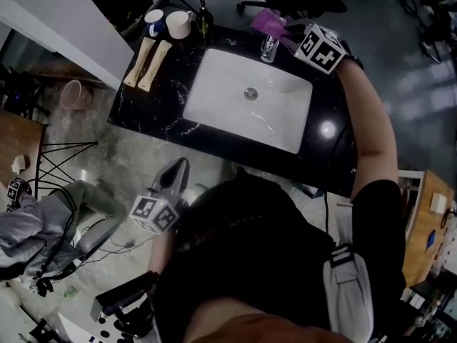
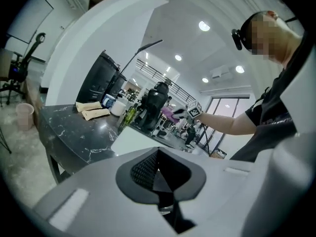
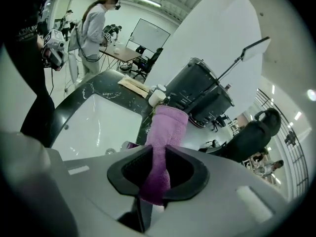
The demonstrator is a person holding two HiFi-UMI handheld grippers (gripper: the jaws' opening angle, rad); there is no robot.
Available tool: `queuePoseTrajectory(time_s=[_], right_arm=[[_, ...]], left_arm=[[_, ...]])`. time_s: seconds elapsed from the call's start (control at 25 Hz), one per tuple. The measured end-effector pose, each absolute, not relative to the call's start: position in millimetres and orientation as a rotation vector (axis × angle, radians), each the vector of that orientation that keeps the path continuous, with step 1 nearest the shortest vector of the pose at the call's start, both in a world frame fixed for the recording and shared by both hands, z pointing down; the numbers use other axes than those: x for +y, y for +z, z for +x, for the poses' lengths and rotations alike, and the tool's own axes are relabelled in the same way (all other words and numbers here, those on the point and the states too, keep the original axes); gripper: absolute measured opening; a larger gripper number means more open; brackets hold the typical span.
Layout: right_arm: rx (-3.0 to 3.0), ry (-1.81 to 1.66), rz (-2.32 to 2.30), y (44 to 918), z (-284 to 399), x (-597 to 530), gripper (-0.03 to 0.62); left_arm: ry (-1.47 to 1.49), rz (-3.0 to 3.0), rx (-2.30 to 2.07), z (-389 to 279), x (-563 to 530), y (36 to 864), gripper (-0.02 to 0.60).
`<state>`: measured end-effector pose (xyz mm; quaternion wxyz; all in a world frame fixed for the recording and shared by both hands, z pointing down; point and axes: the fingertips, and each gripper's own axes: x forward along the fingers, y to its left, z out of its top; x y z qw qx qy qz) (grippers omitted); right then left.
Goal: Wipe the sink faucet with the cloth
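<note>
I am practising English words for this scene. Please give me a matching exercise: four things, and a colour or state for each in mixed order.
Things:
1 cloth
2 sink
3 counter
4 left tongs

Colour or state:
a white
b shut, empty
c purple
d black, pale veins

Pairs: 1-c, 2-a, 3-d, 4-b

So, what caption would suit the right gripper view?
Right claw shut on a purple cloth, white sink beyond.
</note>
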<state>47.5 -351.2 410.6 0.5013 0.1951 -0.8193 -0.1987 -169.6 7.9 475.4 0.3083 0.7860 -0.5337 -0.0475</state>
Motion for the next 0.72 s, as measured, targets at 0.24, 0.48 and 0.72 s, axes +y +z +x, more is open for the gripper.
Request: queuePoseTrajectory(time_s=[0.24,0.48,0.72], right_arm=[[-1.928,-0.451,0.326,438,46,-396,0.089],[-1.924,-0.393,0.434,445,58,-469,0.087],[-1.939,-0.372,0.451,447,56,-475,0.086]], left_arm=[[-0.105,1.952,-1.506,-163,10,490,-0.006],[-0.085,1.880,-1.553,-155,8,501,-0.006],[-0.087,1.881,-1.558,-153,3,502,-0.006]])
